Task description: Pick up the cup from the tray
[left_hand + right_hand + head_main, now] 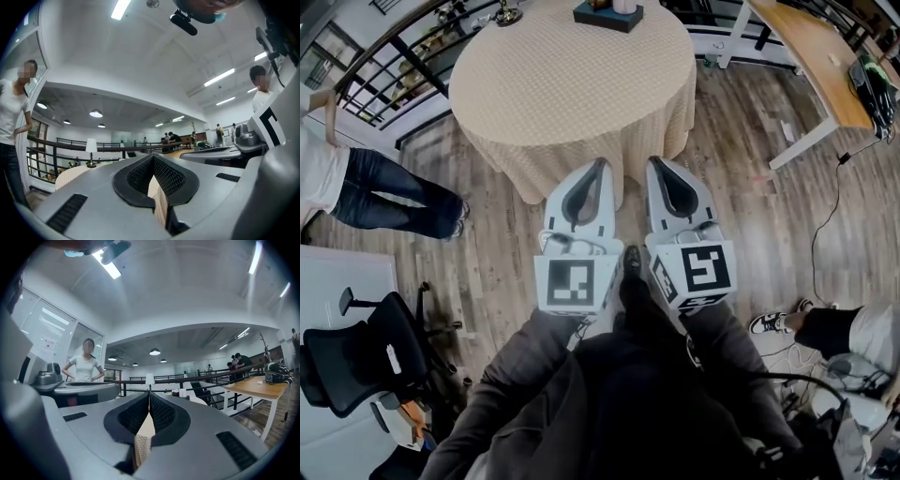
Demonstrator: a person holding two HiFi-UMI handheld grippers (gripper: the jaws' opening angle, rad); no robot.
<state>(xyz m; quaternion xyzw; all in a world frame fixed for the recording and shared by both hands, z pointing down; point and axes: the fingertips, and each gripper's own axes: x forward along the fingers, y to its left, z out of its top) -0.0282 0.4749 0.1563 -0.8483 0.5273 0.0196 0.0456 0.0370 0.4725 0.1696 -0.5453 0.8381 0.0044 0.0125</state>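
Note:
A pale cup stands on a dark tray at the far side of a round table with a beige cloth. Both grippers hang side by side over the floor, short of the table's near edge. My left gripper has its jaws shut, with nothing between them. My right gripper is shut and empty too. The right gripper view shows the white cup small and far off, just right of its shut tips. In the left gripper view the tips meet, and the cup is out of sight.
A small lamp stands at the table's far left edge. A person in jeans stands at the left by a railing. A black office chair is at lower left. A wooden desk is at the right, and another person's shoe is nearby.

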